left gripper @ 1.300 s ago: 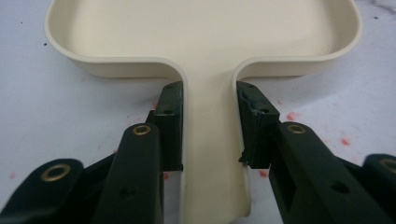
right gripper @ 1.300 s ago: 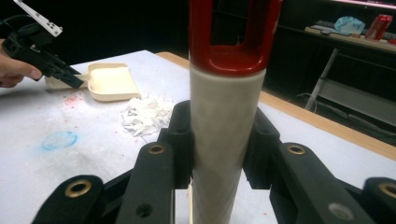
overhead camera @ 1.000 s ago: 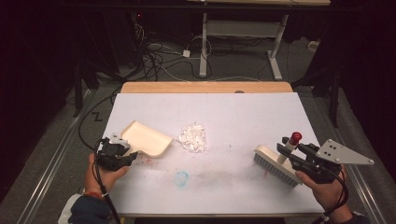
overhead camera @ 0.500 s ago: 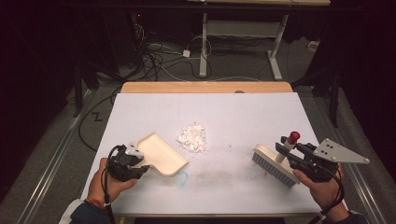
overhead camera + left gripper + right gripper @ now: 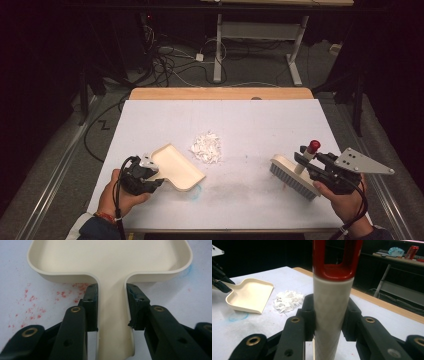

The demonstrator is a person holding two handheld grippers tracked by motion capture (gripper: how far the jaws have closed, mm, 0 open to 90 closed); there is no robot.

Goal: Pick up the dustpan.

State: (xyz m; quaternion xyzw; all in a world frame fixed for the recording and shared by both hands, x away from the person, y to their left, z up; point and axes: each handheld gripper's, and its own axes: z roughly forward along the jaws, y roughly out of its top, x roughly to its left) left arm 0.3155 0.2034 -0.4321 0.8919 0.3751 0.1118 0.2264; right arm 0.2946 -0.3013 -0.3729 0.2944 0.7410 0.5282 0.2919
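A cream dustpan (image 5: 177, 167) lies flat on the white table at the near left. My left gripper (image 5: 145, 175) is shut on its handle; in the left gripper view the jaws clamp the handle's two sides (image 5: 111, 305) and the dustpan's tray (image 5: 110, 257) spreads ahead. A small pile of white shreds (image 5: 206, 148) lies just beyond the pan's right corner. At the near right, my right gripper (image 5: 312, 167) is shut on the upright white, red-tipped handle (image 5: 333, 302) of a brush (image 5: 292, 175) whose bristles rest on the table.
The white table cover (image 5: 260, 120) carries red specks (image 5: 32, 300) and a blue smudge (image 5: 197, 189) by the pan. A wooden strip (image 5: 220, 93) runs along the far edge. Cables and desk legs lie on the dark floor beyond.
My left gripper has carried the dustpan to the right and nearer the front edge, so it now lies below and left of the shred pile. The right gripper and brush have barely shifted.
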